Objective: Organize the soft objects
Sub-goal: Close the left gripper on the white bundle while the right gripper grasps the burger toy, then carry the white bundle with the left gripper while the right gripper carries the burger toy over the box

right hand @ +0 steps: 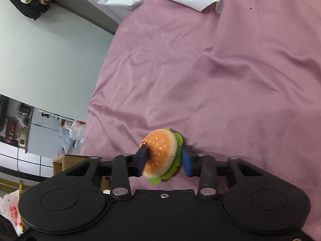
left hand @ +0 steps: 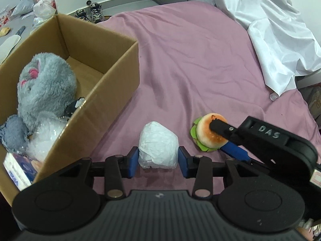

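**Two soft things gripped, box part filled**

On the bed (left hand: pixel 200 60), near its front edge beside the cardboard box (left hand: pixel 112 84), the left hand-held gripper (left hand: pixel 158 160) clamps a white wrapped bundle (left hand: pixel 158 146). The right hand-held gripper (right hand: pixel 164 158) pinches a plush burger (right hand: pixel 162 154) bun to base, its flat faces tipped sideways. A grey plush (left hand: pixel 44 84) already sits boxed; these two seem left.

Both tools are matte black plastic. The left gripper (left hand: pixel 158 159) has a ribbed housing between two round discs, silver pivot rivets on its linkage bars, and blue pads (left hand: pixel 133 161) on its fingers. The right gripper (right hand: pixel 163 158) has the same build, with a silver screw on its housing and raised "DAS" lettering on one arm.
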`<state>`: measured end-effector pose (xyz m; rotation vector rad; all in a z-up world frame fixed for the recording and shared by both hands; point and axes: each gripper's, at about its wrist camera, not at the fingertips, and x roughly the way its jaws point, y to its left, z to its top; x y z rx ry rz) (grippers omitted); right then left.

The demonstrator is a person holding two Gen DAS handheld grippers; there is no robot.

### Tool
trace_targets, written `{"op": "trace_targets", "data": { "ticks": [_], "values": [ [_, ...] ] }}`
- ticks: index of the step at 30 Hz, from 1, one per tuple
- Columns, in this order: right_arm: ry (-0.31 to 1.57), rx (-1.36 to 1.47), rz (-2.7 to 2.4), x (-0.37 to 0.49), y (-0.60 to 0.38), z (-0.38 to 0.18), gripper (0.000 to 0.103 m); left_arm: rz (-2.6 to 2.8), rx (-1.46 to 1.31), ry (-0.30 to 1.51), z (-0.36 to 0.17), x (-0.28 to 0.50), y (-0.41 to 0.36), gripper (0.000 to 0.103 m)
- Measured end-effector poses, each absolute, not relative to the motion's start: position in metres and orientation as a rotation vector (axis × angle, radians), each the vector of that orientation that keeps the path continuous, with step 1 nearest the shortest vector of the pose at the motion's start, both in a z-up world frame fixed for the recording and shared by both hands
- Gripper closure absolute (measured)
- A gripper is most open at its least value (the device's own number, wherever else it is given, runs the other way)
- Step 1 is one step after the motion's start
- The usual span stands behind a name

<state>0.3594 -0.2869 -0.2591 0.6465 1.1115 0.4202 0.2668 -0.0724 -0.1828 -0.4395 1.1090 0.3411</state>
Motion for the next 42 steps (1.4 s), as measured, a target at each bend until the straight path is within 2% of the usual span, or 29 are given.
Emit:
{"op": "trace_targets", "data": {
  "ticks": [2,8,42],
  "values": [
    [1.117,0.646,0.415,0.360,-0.289,-0.257,0.077,0.331,-0.430,1.108,-0.178,0.266,-0.073,0.062],
    [1.131,0.608,0.383,0.351,-0.293,-0.242,0.083,0.309,-0.420,1.083,-0.164,0.265,-0.071,0.062],
    [0.898,0.510,0.529,0.299,-0.268,-0.132,0.083,0.291,-0.473,0.894,-0.082,0.201,-0.013,0.062]
  ]
}}
